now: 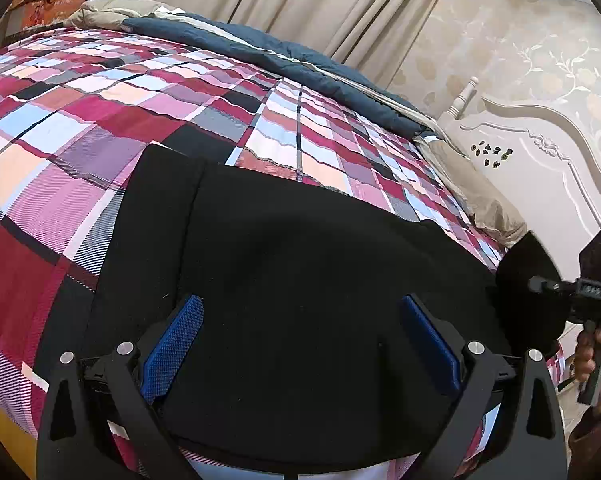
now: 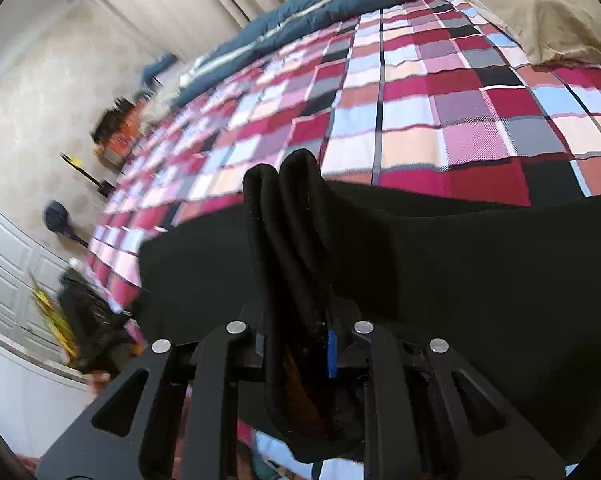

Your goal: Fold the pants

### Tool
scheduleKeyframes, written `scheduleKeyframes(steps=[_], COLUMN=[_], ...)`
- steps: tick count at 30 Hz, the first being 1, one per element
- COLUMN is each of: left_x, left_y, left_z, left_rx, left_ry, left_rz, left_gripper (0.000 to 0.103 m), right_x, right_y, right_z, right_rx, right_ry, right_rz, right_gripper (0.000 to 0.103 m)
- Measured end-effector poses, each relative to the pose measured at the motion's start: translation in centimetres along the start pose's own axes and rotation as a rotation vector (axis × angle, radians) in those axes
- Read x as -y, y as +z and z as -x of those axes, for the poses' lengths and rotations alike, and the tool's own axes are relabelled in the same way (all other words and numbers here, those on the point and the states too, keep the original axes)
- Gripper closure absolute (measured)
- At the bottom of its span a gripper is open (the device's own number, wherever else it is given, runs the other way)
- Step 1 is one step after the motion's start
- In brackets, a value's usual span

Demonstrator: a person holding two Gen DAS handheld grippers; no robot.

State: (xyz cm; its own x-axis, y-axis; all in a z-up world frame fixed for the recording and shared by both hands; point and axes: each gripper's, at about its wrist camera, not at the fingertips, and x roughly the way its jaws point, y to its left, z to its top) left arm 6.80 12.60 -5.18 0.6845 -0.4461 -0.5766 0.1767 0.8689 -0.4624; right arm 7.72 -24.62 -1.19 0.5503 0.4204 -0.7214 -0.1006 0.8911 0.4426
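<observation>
right tool [image 2: 300,344] pinches black pants [image 2: 440,264]; left tool [image 1: 300,344] gapes wide above them.

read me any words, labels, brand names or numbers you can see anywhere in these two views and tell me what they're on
No text can be read for certain.
Right gripper body: pale markings, too small to read.
Orange item at the bed's far end: dark print, too blurred to read.
Headboard: small dark stickers, shapes only, no letters.
Black pants, plaid bedspread, left gripper: no text.
</observation>
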Motion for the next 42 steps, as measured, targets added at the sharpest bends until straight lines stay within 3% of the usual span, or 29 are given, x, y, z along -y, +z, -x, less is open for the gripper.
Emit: scheduleKeyframes(steps=[5, 8, 12, 18, 22, 25, 27, 30, 32, 35, 37, 41, 42], left_x=[0.1, 0.3, 0.2, 0.3, 0.5, 0.4, 0.4, 0.2, 0.3, 0.4, 0.5, 0.5, 0.5], left_y=[-0.2, -0.2, -0.2, -0.3, -0.3, -0.3, -0.3, -0.2, -0.2, -0.3, -0.4, -0.4, -0.4], left_z=[0.0, 0.0, 0.0, -0.1, -0.2, -0.2, -0.2, -0.2, -0.2, -0.3, -0.3, -0.4, -0.4], left_rx=[0.003, 0.003, 0.001, 0.002, 0.001, -0.003, -0.003, -0.002, -0.001, 0.001, 0.000, 0.000, -0.001], left_ry=[0.008, 0.014, 0.010, 0.015, 0.023, 0.020, 0.013, 0.008, 0.010, 0.027, 0.035, 0.037, 0.038], left_rz=[-0.014, -0.025, -0.027, -0.032, -0.047, -0.055, -0.053, -0.049, -0.050, -0.060, -0.066, -0.076, -0.079], left_gripper=[0.006, 0.006, 0.006, 0.006, 0.006, 0.006, 0.006, 0.006, 0.006, 0.006, 0.006, 0.006, 0.006], right_x=[-0.9, -1.2, -2.0, -3.6, -3.0, -0.4, 2.7, 10.3, 14.5, 19.5, 21.0, 21.5, 21.6], right_y=[-0.9, -1.5, -2.6, -5.0, -6.0, -5.8, -5.3, -4.4, -4.2, -3.9, -3.5, -2.5, -2.0], right_z=[-3.1, -4.4, -4.8, -4.0, -1.7, 2.4, 5.6, 11.2, 12.6, 11.6, 9.7, 7.9, 7.6], right_rx=[-0.035, -0.050, -0.045, -0.069, -0.061, 0.032, 0.117, 0.286, 0.329, 0.284, 0.230, 0.218, 0.216], right_ry=[-0.070, -0.087, -0.041, 0.089, 0.238, 0.324, 0.313, 0.195, 0.134, 0.084, 0.144, 0.210, 0.233], right_rz=[0.034, 0.042, 0.044, 0.064, 0.016, -0.058, -0.111, -0.262, -0.359, -0.464, -0.493, -0.513, -0.519], right_gripper=[0.080, 0.065, 0.042, 0.025, 0.024, 0.024, 0.024, 0.024, 0.024, 0.024, 0.024, 0.025, 0.032])
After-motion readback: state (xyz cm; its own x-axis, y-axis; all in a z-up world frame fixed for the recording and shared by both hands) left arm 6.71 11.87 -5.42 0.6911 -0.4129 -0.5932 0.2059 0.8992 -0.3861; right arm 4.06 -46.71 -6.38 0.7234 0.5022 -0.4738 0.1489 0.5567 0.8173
